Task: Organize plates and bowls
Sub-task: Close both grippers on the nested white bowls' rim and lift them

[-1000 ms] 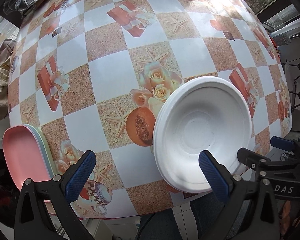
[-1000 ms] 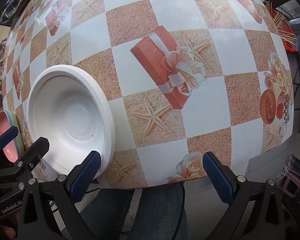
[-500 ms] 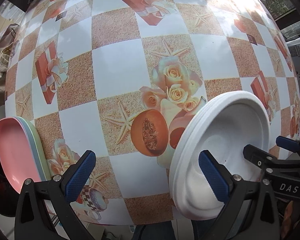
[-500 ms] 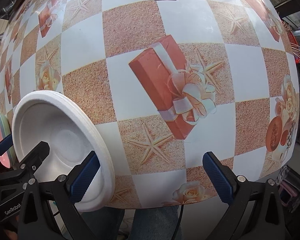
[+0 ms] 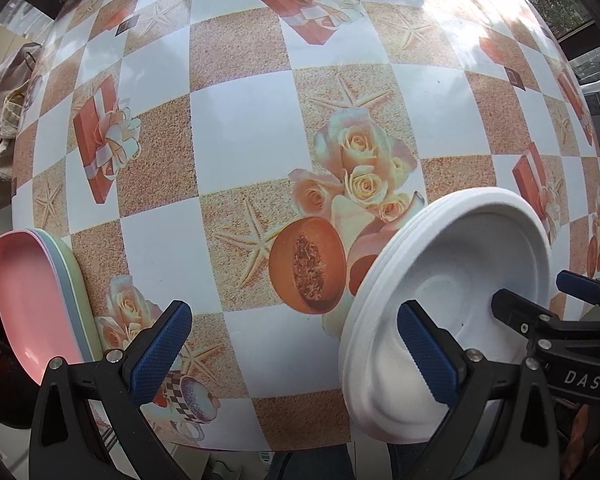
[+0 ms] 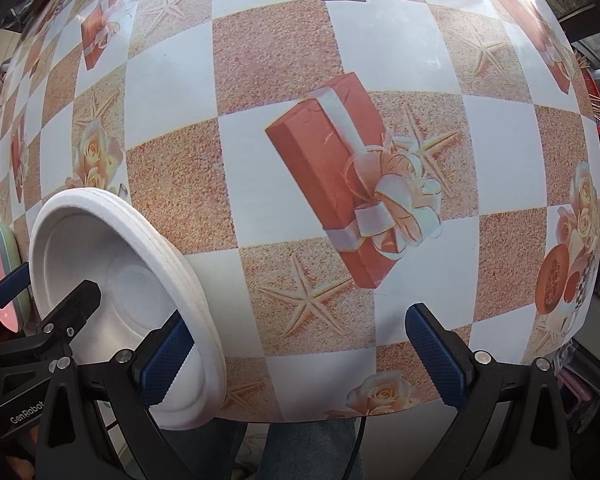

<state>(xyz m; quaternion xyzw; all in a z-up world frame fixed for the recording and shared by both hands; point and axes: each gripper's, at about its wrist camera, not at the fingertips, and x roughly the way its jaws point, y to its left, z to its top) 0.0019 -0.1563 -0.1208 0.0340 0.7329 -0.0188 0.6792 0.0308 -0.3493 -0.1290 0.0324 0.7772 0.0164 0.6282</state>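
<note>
A stack of white foam bowls (image 5: 460, 280) sits at the table's front edge, its near rim showing past the edge. My left gripper (image 5: 294, 350) is open beside it, and its right finger (image 5: 428, 356) reaches over the bowl's hollow. My right gripper (image 6: 300, 354) is open too; its left finger (image 6: 168, 360) stands against the right rim of the bowls (image 6: 112, 280). Each view shows the other gripper's black finger over the bowl. Whether any finger touches the bowl I cannot tell. A pink plate tops a pastel plate stack (image 5: 32, 300) at the table's left edge.
The table wears a glossy checked cloth (image 5: 252, 136) with printed gifts, roses and starfish. A person's legs in jeans (image 6: 312, 448) are below the front edge. Crumpled fabric (image 5: 0, 92) lies off the far left; a red basket of sticks (image 6: 598, 116) is at the right.
Both grippers have dropped lower and closed in on the bowl stack from either side. Their inner fingers now overlap the bowl. Both jaws stay wide apart.
</note>
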